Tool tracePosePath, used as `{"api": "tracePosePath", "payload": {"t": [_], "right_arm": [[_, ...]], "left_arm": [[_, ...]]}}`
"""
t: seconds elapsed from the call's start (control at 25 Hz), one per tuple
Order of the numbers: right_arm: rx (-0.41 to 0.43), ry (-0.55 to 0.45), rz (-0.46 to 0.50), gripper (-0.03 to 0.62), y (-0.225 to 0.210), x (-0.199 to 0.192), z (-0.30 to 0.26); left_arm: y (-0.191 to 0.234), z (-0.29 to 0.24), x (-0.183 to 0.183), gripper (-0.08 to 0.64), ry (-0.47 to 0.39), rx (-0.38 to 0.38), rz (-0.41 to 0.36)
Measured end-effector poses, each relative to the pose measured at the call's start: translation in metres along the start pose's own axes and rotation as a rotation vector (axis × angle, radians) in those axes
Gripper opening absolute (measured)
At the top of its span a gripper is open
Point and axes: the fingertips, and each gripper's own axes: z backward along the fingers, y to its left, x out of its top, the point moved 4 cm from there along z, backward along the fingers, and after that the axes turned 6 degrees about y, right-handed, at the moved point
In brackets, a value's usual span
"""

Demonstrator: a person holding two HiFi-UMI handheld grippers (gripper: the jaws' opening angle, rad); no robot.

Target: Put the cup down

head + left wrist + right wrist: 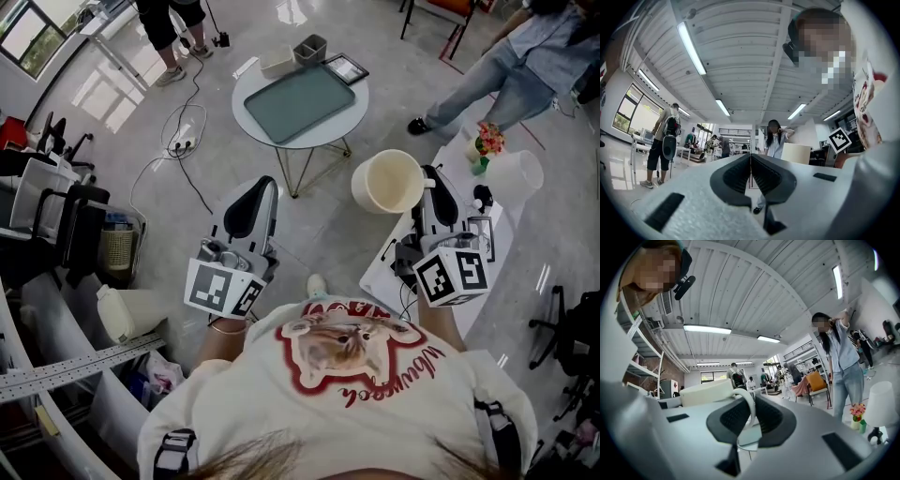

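Note:
In the head view a cream cup hangs in the air in front of the person's chest, its mouth turned toward the camera. My right gripper is shut on the cup's handle. The right gripper view shows the handle pinched between the black pads of the right gripper, with the cup's body to the left. My left gripper is held up at the left, shut and empty; in its own view the left gripper has its pads pressed together, and the cup shows at the right.
A round white table with a grey-green tray and small boxes stands ahead. At the right a white table carries a white lamp and flowers. People stand around; cables lie on the floor, chairs at left.

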Motion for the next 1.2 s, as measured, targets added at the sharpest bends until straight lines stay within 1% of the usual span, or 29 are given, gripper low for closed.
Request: {"api": "tracePosePath", "payload": {"t": [0.4,0.72,0.96,1.2], "right_arm": [[-0.051,0.001,-0.012,0.049,-0.008,-0.003,-0.028],[-0.08,-0.011,-0.011,0.049,-0.027,-0.001,-0.056],[-0.081,-0.013,-0.014,0.049,-0.046,0.003,-0.099],[-0.057,-0.015,-0.015,0.049,-0.065,0.009,-0.16]], "left_arm": [[0.03,-0.021,-0.008,0.016,0.029,-0.033,0.007],[0.049,-0.055,-0.015,0.016,0.029,-0.052,0.015],[0.074,-0.092,-0.018,0.015,0.025,-0.045,0.016],[0.109,-0.14,-0.018,0.015,0.019,-0.027,0.009]]}}
